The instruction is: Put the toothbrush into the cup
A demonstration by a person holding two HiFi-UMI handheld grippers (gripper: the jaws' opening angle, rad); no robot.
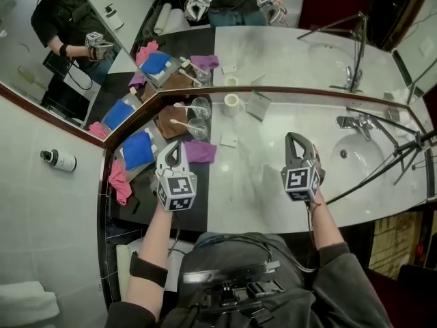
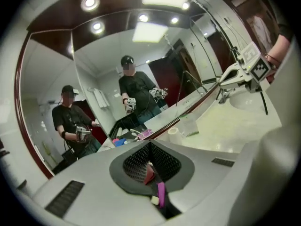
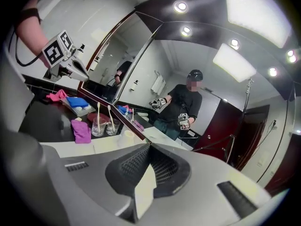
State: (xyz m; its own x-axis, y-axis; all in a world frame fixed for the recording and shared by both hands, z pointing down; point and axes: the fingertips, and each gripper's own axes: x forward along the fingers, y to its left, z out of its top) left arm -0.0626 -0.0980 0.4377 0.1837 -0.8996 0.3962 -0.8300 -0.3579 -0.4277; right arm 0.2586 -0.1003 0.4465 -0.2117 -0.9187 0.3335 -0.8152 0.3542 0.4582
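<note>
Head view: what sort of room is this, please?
Most likely a bathroom, perhaps a hotel's: a washbasin with a tap is set in the counter, a wide mirror runs along the wall, and two glasses hold toothbrushes.

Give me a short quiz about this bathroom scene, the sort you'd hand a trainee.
1. How many glass cups stand on the counter, not counting reflections?
2. What stands in each cup? A: a toothbrush. B: a comb. C: a razor.
3. True or false: the left gripper is holding a toothbrush.

Key: 1: two. 2: A. 3: false; it is shut with nothing in it.
</note>
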